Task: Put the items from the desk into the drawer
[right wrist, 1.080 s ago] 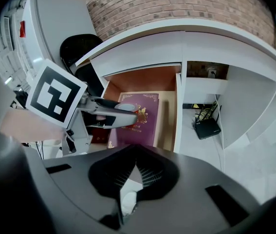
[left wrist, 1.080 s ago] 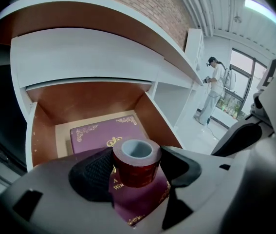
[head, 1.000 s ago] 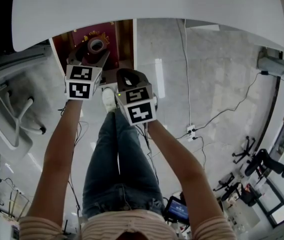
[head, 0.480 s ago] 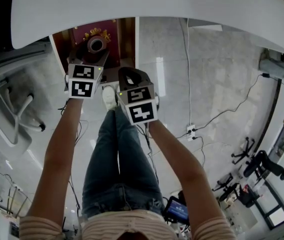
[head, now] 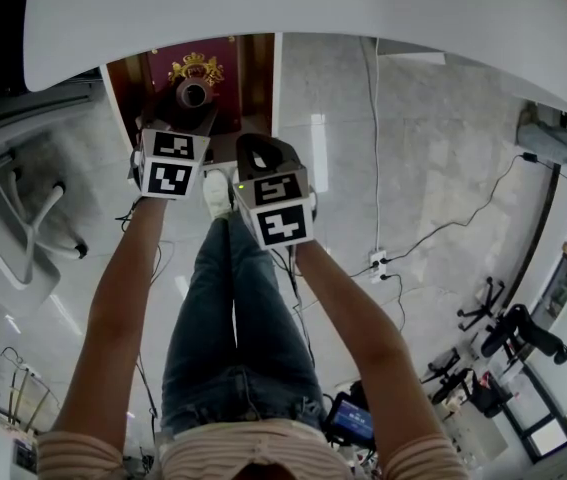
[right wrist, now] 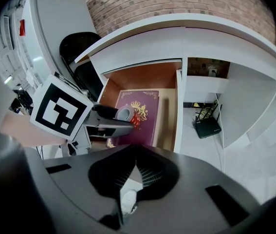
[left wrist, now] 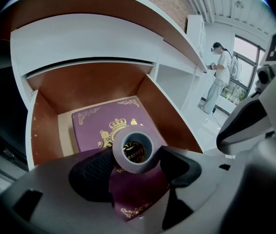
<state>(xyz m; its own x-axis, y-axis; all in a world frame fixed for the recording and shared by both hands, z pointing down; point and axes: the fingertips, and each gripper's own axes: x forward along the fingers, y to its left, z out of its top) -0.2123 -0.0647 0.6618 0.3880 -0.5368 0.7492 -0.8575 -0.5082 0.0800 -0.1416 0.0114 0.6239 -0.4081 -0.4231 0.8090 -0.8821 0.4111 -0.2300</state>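
Your left hand-held gripper [left wrist: 137,168] is clamped on a grey roll of tape [left wrist: 123,166], holding it above the open drawer [left wrist: 94,87], over the near end of the purple book [left wrist: 99,126] lying inside. Your right hand-held gripper [right wrist: 135,165] hangs just outside the drawer's front, jaws together and empty.

Curved white desk [head: 293,8] set against a red brick wall [right wrist: 176,1], pale glossy tiled floor [head: 443,168] catching overhead light, white power strip [head: 377,260] on the tiles, white chair [head: 13,258] at left, black chair [right wrist: 77,45] beside the desk, daylight through tall windows [left wrist: 247,57].
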